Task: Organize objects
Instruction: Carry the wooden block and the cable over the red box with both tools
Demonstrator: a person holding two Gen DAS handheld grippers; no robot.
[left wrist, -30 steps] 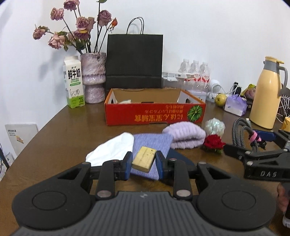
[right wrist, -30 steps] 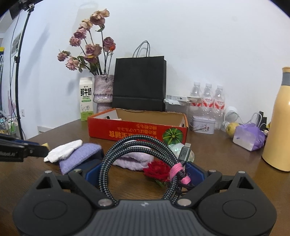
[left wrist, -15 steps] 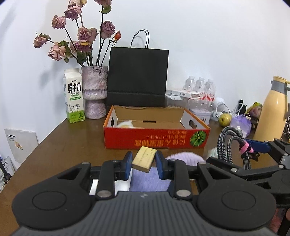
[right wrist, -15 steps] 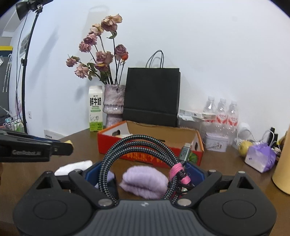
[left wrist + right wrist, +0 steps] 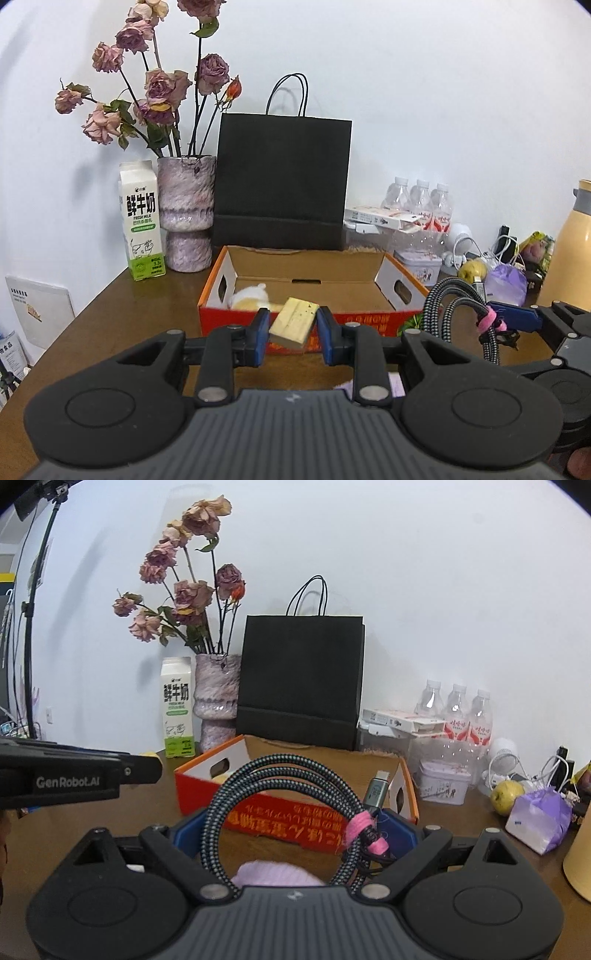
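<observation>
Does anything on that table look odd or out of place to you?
The roses in the vase are wilted, with drooping, faded heads. The red box has its printed lettering upside down from this side. Nothing looks spilled.

Left gripper (image 5: pixel 290 328): you are lifting the wooden block (image 5: pixel 294 322) toward the red box (image 5: pixel 310 291).
Right gripper (image 5: pixel 295 834): you are raising the coiled cable (image 5: pixel 280 805) alongside.

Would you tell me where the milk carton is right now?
In both wrist views the milk carton stands upright at the back left of the table, against the wall, just left of the vase and beyond the red box.
</observation>
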